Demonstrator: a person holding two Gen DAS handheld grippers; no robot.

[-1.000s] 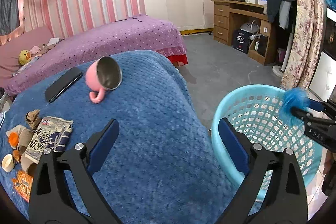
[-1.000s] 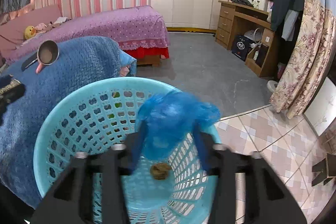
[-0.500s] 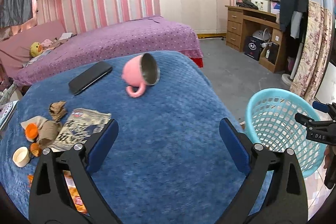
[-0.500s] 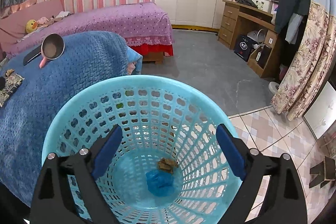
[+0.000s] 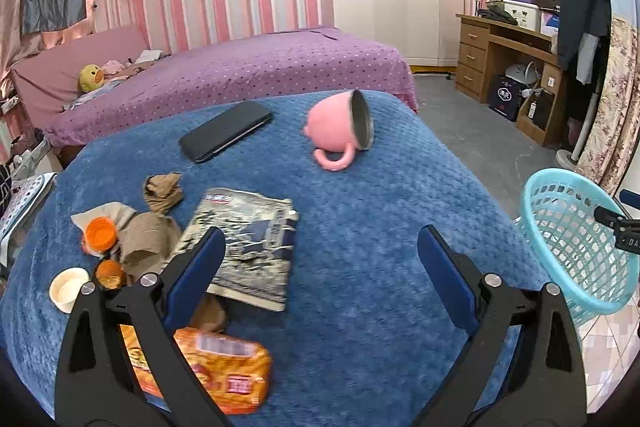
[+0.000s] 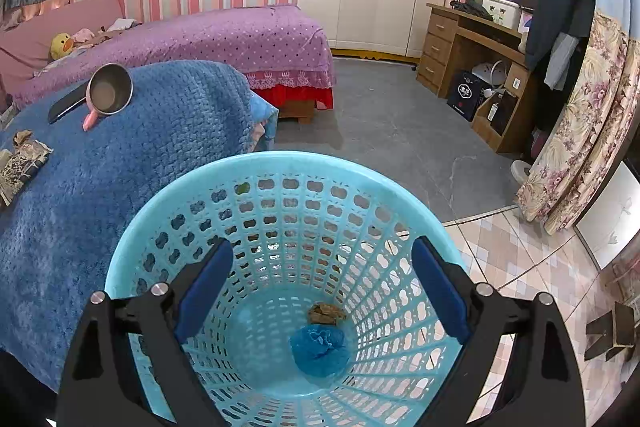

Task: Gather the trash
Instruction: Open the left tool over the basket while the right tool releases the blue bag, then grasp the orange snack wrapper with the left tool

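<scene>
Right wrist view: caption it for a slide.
Open right tool above the basket, blue wad and brown scrap inside.

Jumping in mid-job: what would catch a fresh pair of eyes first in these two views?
The light blue basket fills the right wrist view, with a crumpled blue bag and a brown scrap at its bottom, under the open right gripper. In the left wrist view, a pink mug lies tipped on the blue blanket, and litter clusters at the left: a printed wrapper, an orange snack bag and orange caps.
</scene>
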